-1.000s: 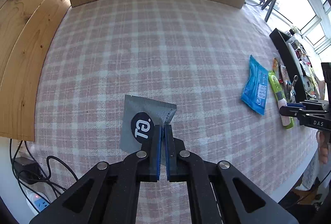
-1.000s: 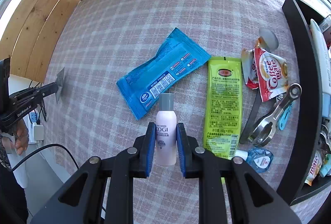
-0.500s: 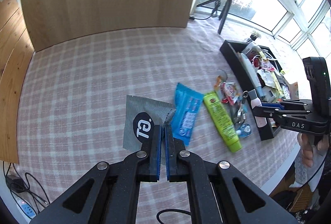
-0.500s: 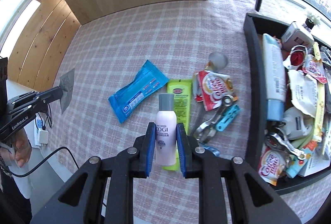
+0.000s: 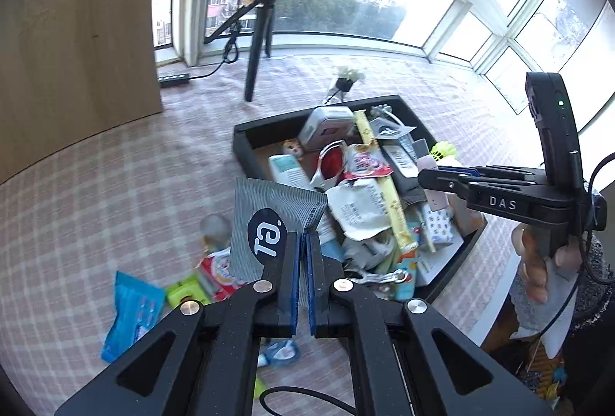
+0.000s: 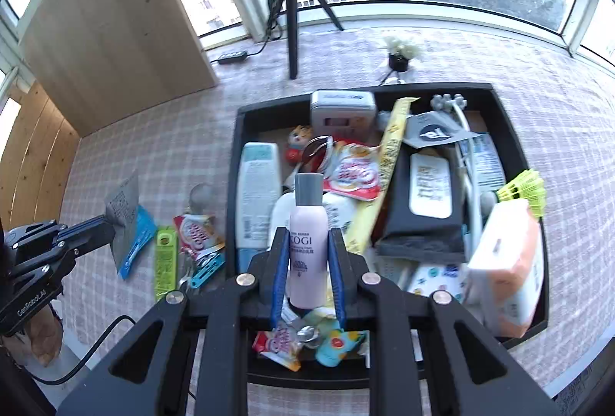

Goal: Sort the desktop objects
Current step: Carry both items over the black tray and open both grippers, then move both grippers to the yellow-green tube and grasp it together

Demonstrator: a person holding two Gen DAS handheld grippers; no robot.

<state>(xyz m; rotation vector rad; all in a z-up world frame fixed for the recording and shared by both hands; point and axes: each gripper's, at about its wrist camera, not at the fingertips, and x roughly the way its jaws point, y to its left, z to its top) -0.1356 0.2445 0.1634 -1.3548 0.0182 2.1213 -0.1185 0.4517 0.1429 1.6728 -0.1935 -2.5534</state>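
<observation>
I am holding a pink lotion bottle (image 6: 307,235) upright in my right gripper (image 6: 307,254), hovering mid-frame over the crowded black tray (image 6: 511,131), while my left gripper (image 5: 303,262) is pinching a grey sachet (image 5: 269,216) just left of it.

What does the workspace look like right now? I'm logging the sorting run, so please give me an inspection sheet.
Surface: table under a pink checked cloth.
Job's things: grey sachet and pink COGI bottle, both carried; black tray, heaped with packets, a tube and a wipes pack.
Clutter: on the cloth beside the tray, blue packet, green packet, creamer sachet, blue clip.
Grippers: left tool shut on the sachet; right tool shut on the bottle, above the tray.
Cables: black lead off the table edge; power strip at the back.
Surroundings: ring-light tripod, small plant, wooden panel, windows.
</observation>
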